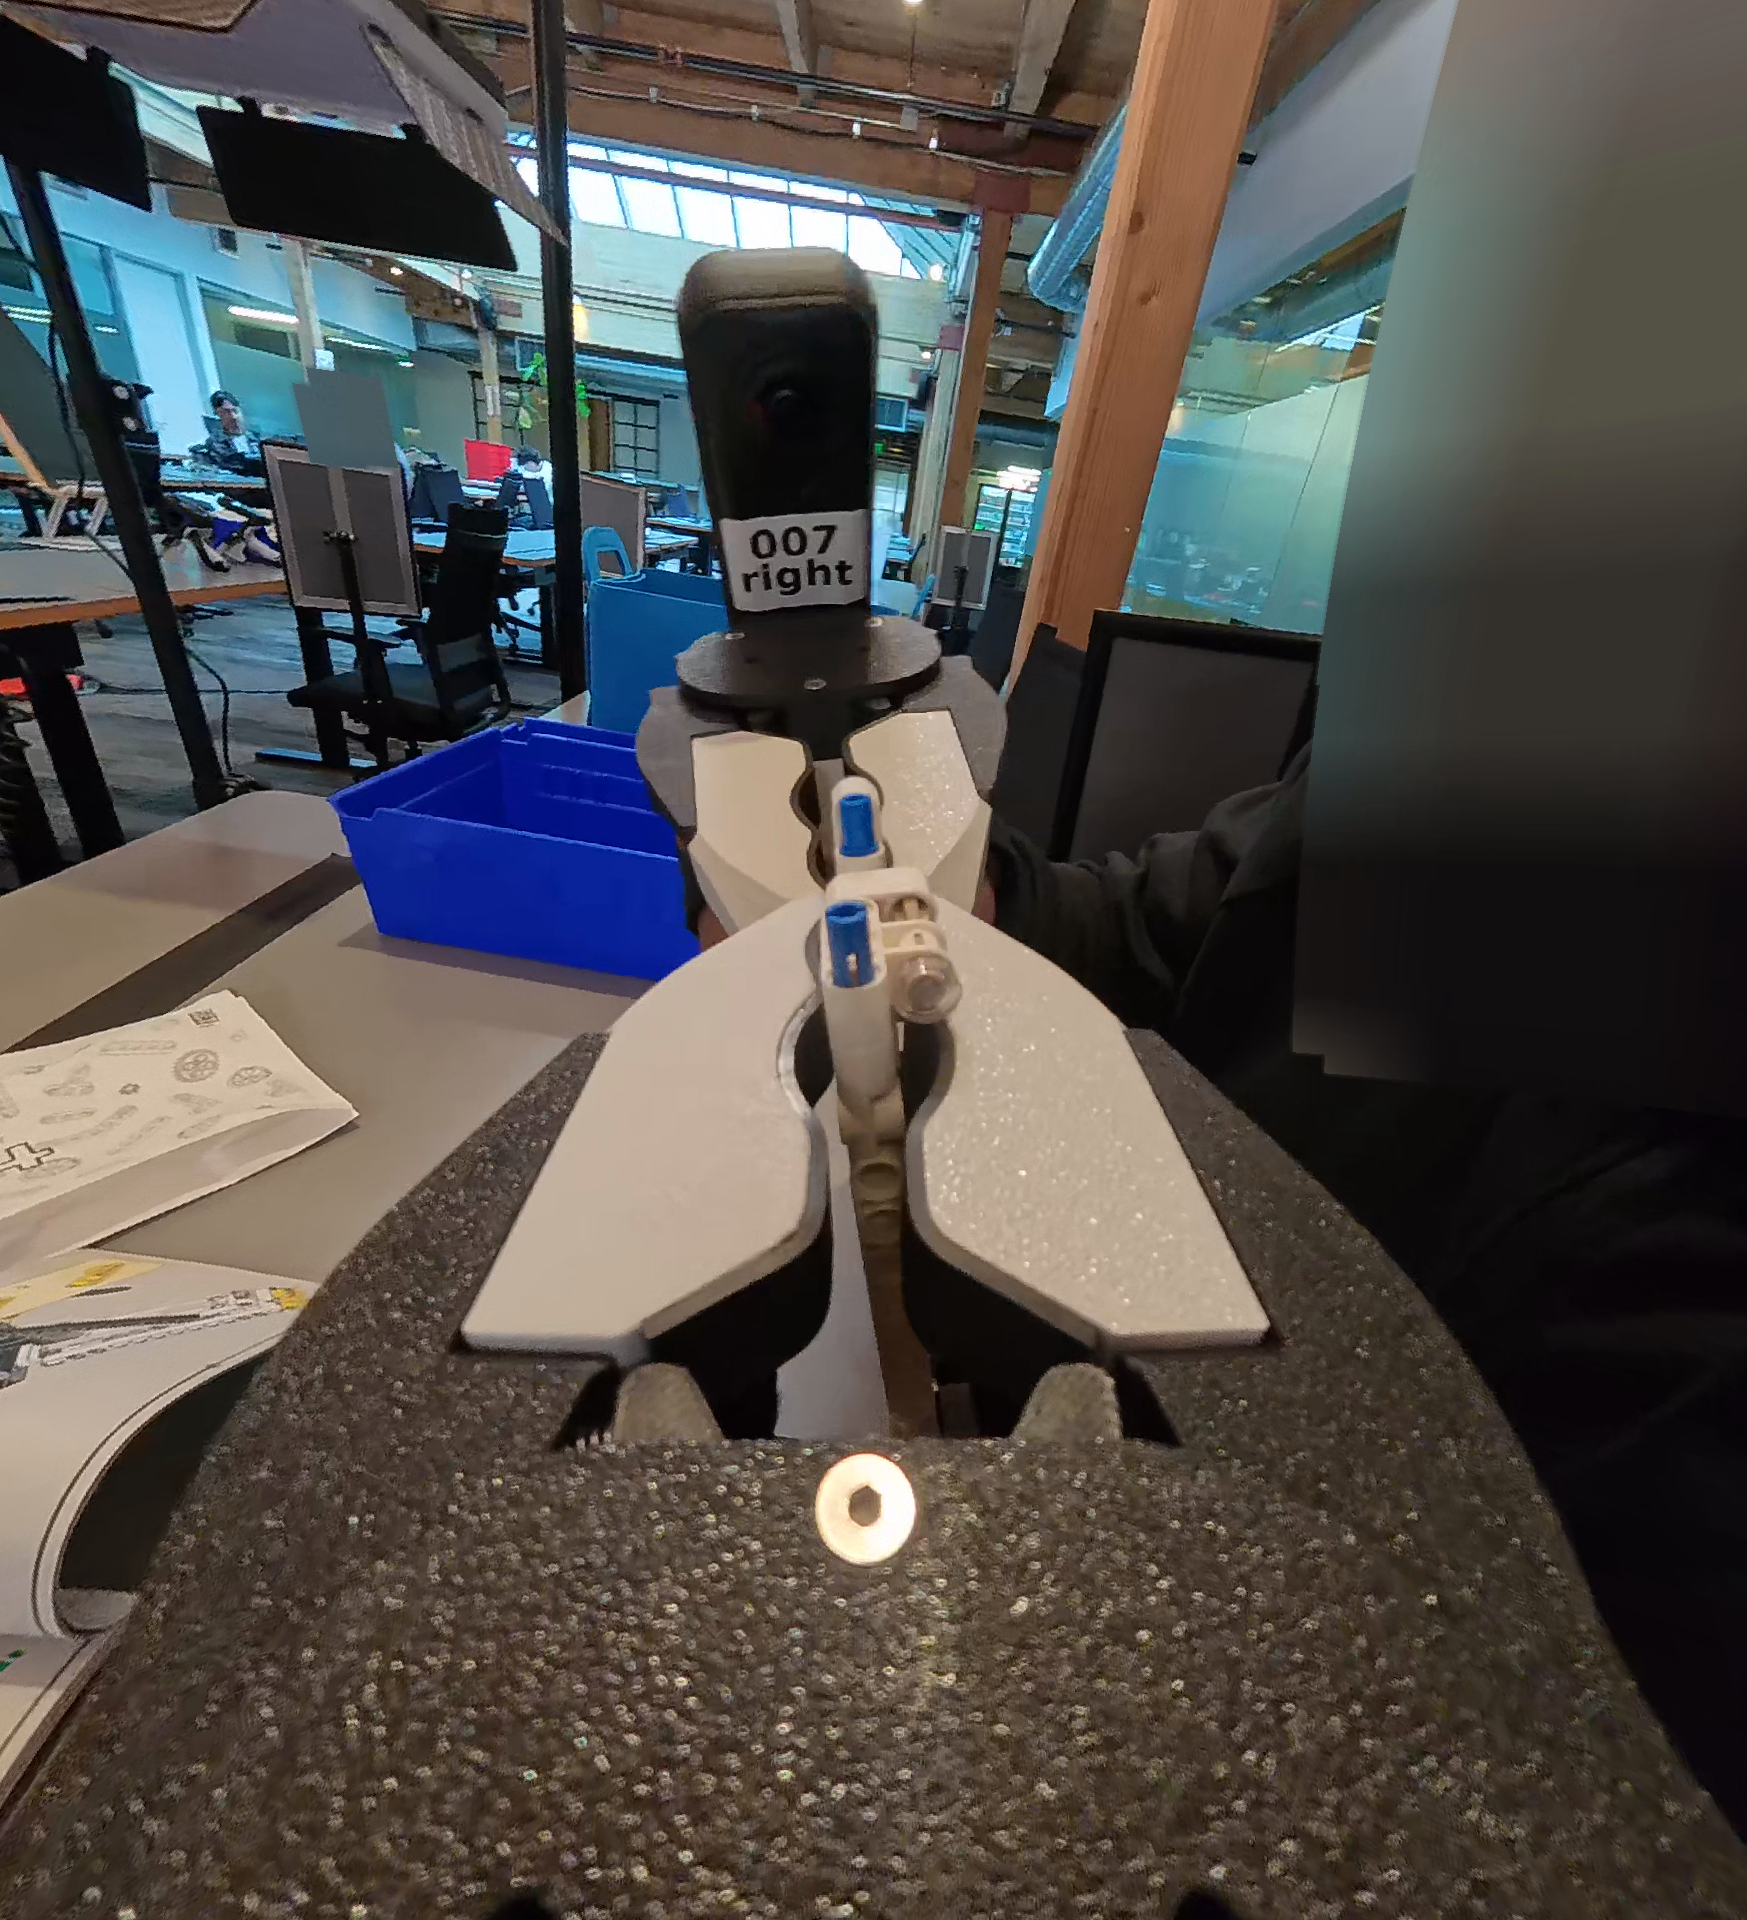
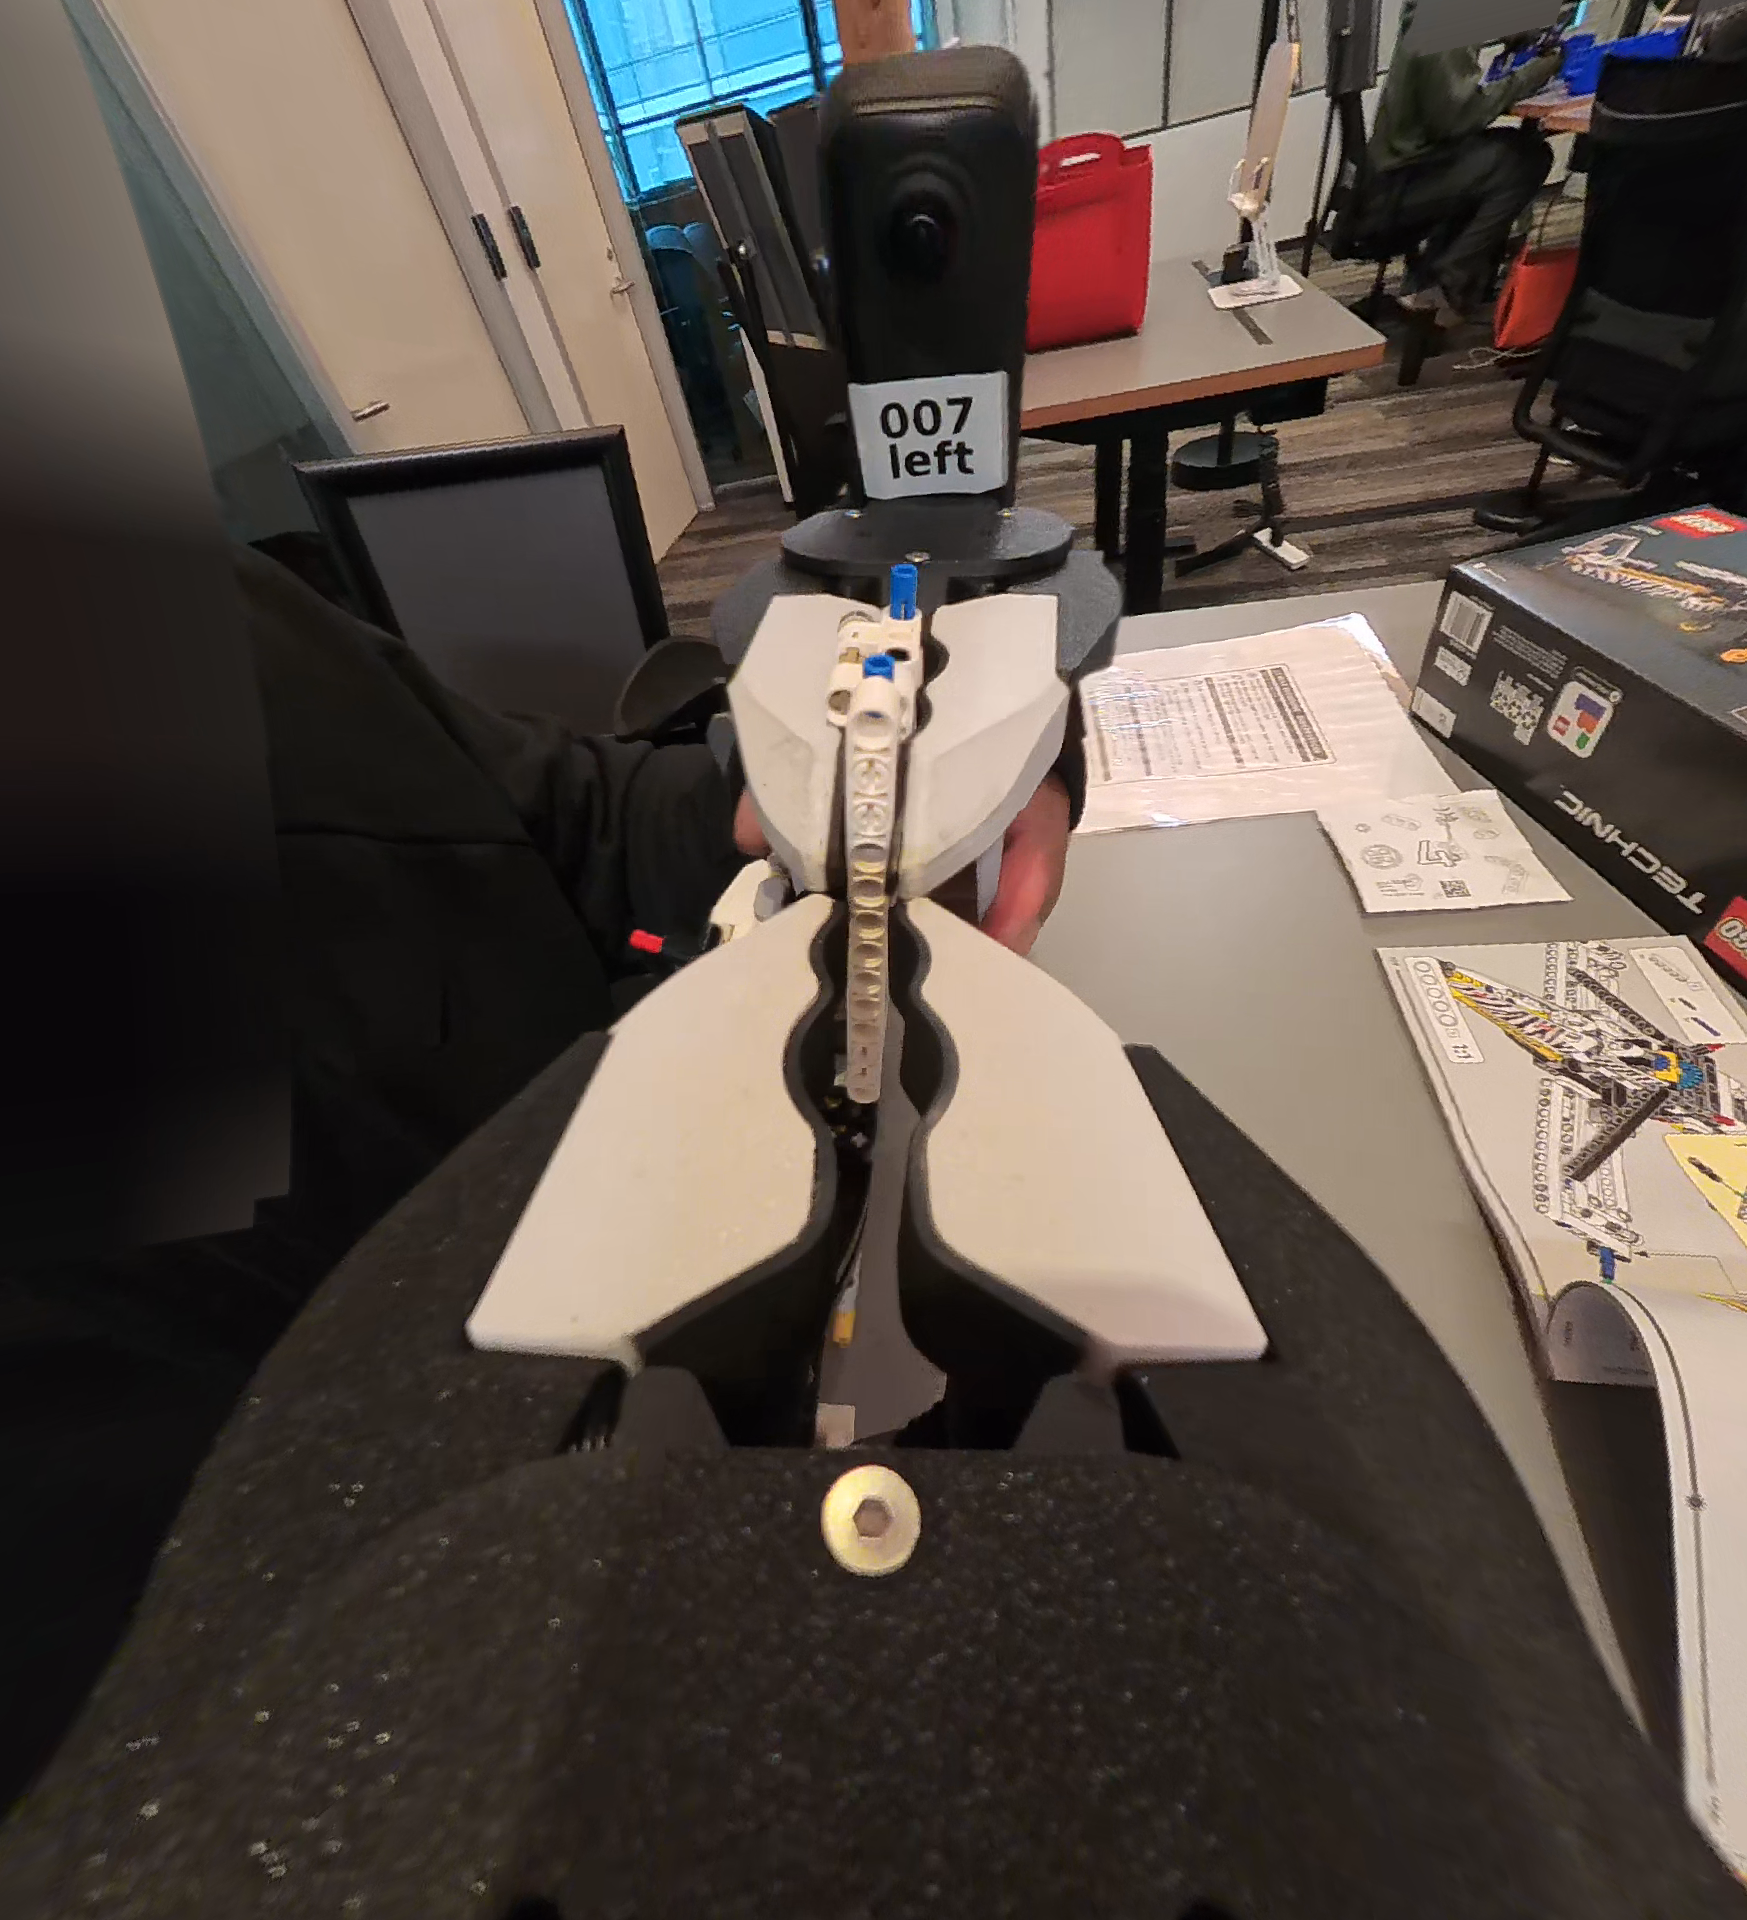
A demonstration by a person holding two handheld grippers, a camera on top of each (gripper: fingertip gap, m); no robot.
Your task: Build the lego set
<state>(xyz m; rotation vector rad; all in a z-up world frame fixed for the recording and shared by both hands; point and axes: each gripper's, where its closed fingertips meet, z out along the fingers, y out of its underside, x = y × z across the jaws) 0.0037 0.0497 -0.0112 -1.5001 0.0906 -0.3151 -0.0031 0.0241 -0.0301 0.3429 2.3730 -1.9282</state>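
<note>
Two grippers, one item between them.

Item: white holed beam (image 2: 867,914), long and thin, held edge-up in the air above the grey table (image 2: 1212,987). It carries two blue pins (image 1: 845,935), a small white connector (image 1: 900,914) and a clear round stud (image 1: 926,987) at the end that sits by my left gripper.

Hold, left: my left gripper (image 1: 864,935) is clamped on the beam, with both white fingers (image 1: 703,1122) closed against its flat sides.

Hold, right: my right gripper (image 2: 869,914) is clamped on the other stretch of the same beam. The two grippers meet nose to nose, tips nearly touching.

Handling note (my judgement): the beam is slender and pinched only on its faces, so any twist of one wrist against the other would lever it. Both grippers are best held in one straight line, with even pressure and no pull on the pins.

Surroundings: my bare hand (image 2: 1035,873) lies under the left gripper. A blue bin (image 1: 495,862) stands beyond it on the table. An open instruction booklet (image 2: 1575,1091), a small printed sheet (image 2: 1440,852) and a dark set box (image 2: 1627,707) lie well apart to my right.
</note>
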